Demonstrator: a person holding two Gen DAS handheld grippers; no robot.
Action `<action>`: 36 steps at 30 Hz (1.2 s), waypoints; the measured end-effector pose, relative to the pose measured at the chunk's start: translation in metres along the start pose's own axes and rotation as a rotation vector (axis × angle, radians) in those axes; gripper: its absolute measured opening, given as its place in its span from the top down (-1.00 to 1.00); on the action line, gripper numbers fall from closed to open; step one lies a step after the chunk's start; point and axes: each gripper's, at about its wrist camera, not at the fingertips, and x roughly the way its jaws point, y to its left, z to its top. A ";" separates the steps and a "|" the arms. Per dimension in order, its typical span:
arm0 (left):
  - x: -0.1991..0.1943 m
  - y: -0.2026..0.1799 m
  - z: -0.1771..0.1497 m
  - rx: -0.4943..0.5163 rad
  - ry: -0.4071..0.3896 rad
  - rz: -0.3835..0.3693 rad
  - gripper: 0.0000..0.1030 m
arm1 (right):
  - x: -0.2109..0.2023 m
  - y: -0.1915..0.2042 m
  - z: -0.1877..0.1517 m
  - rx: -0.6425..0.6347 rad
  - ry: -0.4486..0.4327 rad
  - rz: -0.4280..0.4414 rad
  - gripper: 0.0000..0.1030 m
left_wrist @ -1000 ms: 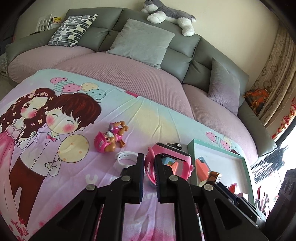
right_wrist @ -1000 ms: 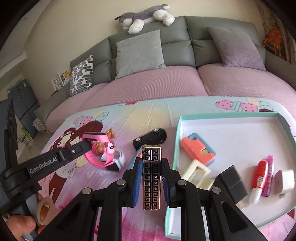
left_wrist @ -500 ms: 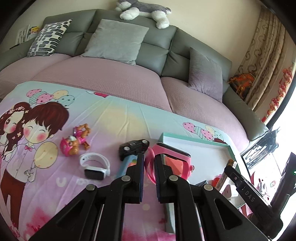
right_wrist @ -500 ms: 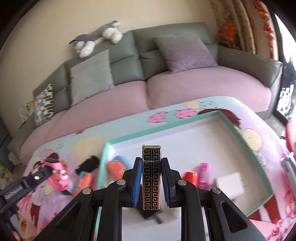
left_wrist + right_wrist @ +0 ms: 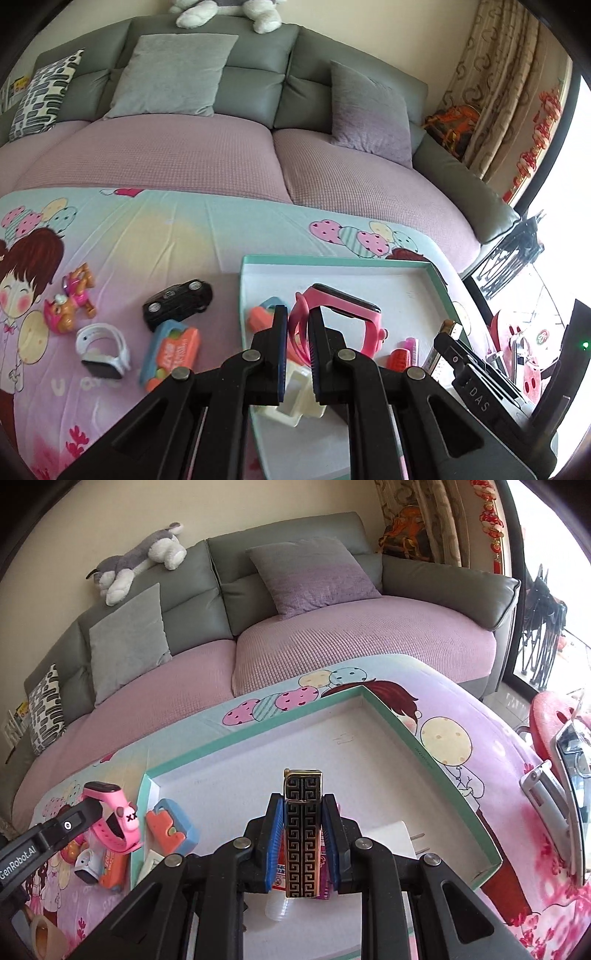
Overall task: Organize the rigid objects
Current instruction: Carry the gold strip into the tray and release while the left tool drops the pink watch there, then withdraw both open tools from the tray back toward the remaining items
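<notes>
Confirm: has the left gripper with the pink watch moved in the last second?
Yes. Left gripper carried the pink watch rightward, from the cloth beside the tray to over it.

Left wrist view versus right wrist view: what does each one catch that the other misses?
Only the left wrist view shows the toy car and the pup figure lying on the cloth outside the tray, and the left gripper clamped on the strap of the pink watch.

Only the right wrist view shows the right gripper clamped on the patterned lighter, plus the white plug below it.

Both show the tray, the pink watch, the white watch and the sofa.
</notes>
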 end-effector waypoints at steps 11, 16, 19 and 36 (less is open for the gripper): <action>0.036 -0.017 -0.011 0.034 0.046 0.000 0.79 | 0.019 -0.004 -0.006 -0.012 0.075 -0.042 0.57; 0.045 -0.015 -0.018 0.021 0.070 -0.002 0.79 | 0.024 -0.002 -0.008 -0.022 0.095 -0.056 0.57; 0.047 -0.012 -0.020 0.009 0.083 0.001 0.79 | 0.027 -0.001 -0.009 -0.026 0.109 -0.070 0.56; 0.028 0.001 -0.015 -0.014 0.058 0.065 -0.18 | 0.029 0.006 -0.010 -0.054 0.122 -0.068 -0.01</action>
